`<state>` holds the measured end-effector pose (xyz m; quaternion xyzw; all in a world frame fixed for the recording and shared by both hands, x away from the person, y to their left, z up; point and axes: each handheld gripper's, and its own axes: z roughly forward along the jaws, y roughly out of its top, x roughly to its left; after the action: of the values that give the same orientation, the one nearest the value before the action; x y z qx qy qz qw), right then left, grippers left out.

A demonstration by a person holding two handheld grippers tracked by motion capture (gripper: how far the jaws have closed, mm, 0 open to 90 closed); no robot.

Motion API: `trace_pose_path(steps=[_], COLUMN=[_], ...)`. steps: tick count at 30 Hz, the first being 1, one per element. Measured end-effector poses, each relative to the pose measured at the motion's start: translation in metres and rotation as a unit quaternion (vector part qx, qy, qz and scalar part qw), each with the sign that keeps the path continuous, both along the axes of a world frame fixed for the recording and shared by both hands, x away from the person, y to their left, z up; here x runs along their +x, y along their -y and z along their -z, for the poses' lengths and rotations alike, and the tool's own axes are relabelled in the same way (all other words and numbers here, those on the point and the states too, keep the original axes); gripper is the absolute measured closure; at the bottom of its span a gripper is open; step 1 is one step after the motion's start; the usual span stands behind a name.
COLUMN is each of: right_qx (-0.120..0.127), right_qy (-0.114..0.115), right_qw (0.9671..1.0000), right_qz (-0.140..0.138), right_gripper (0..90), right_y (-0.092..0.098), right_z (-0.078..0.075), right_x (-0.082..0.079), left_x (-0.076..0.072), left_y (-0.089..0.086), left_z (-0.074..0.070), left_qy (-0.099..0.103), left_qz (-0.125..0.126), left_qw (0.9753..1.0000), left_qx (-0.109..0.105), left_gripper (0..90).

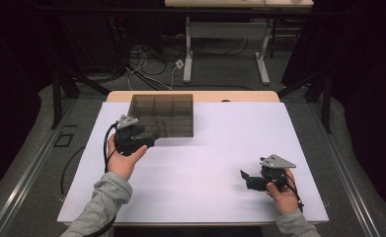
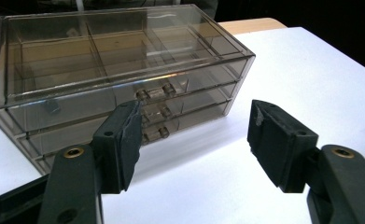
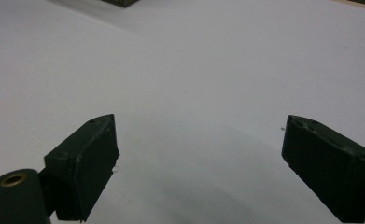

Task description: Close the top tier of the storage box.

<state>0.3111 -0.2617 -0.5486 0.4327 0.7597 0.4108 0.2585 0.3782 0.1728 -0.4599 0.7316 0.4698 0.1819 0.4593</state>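
On the white-covered bench [image 1: 205,163], a smoky clear rigid plastic three-drawer box [image 2: 119,74], likely light, slippery, best taken by its small drawer handles [image 2: 154,92]; left gripper [image 2: 192,140] and right gripper [image 3: 199,163] both gape apart, empty

1 clear drawer box [image 1: 162,115] w/ 3 drawers, 2 grippers – left [image 1: 153,135] & right [image 1: 243,175], 1 white table [image 1: 205,163]

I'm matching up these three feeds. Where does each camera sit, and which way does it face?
High view: above the person's side, looking forward and down at the white table; forearms, both hands, left gripper, right gripper.
Left gripper view: on the left gripper, facing the drawer box; open jaws.
Right gripper view: on the right gripper, facing bare table; open jaws.
Shared: high and left gripper views show the drawer box.
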Motion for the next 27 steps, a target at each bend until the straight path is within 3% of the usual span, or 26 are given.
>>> trace_pose_path(steps=[16, 20, 27], right_qx=[0.003, 0.002, 0.006], right_qy=[0.002, 0.002, 0.001], right_qw=[1.0000, 1.0000, 1.0000], right_qz=[0.000, 0.001, 0.002], right_gripper=[10.0, 10.0, 10.0], right_y=[0.000, 0.000, 0.000], right_z=[0.000, 0.000, 0.000], right_x=[0.000, 0.000, -0.001], left_x=[-0.021, -0.028, -0.039], left_y=[-0.010, -0.012, -0.018], left_z=[0.003, 0.005, 0.011], left_qy=[0.009, 0.016, 0.018], left_qz=[-0.001, -0.001, -0.010], left_qw=[0.9995, 0.9997, 0.9985], left_qx=[-0.029, -0.020, -0.050], left_gripper=[16.3, 13.6, 1.8])
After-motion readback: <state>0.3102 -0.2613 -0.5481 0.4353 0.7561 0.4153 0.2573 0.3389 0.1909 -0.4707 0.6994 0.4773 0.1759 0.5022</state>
